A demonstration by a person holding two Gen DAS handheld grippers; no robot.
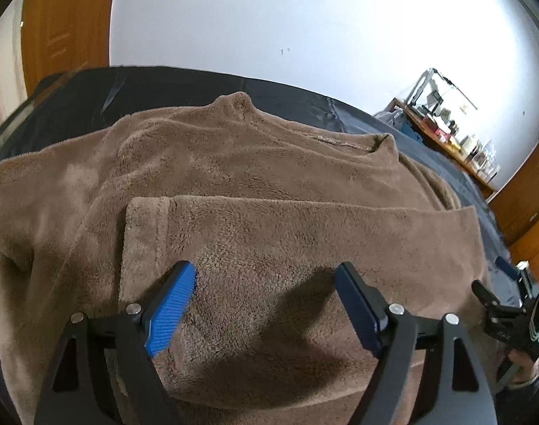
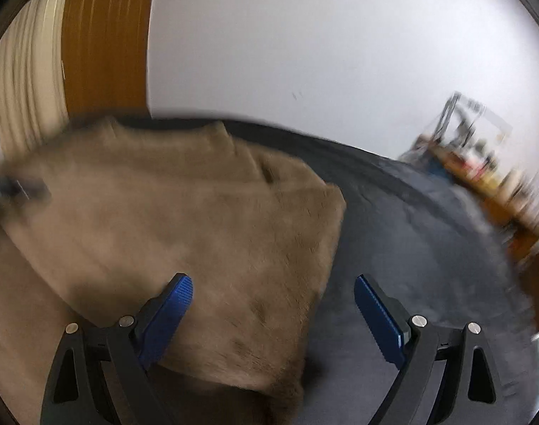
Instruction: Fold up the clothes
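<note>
A brown fleece top [image 1: 234,163] lies spread on a dark bed cover [image 1: 127,88], collar at the far side. One sleeve [image 1: 304,226] is folded across its body, cuff to the left. My left gripper [image 1: 265,272] hangs over that sleeve, jaws wide, blue pads free of the cloth. In the blurred right wrist view the same fleece top [image 2: 163,212] fills the left half. My right gripper [image 2: 273,283] stands open over its right edge, nothing between the pads. The right gripper [image 1: 506,272] also shows at the lower right of the left wrist view.
The dark bed cover [image 2: 411,248] extends bare to the right of the garment. A wooden cabinet [image 1: 446,141] with clutter and a clear box stands along the white wall at the right. A brown door [image 1: 67,21] and pale curtain are at the far left.
</note>
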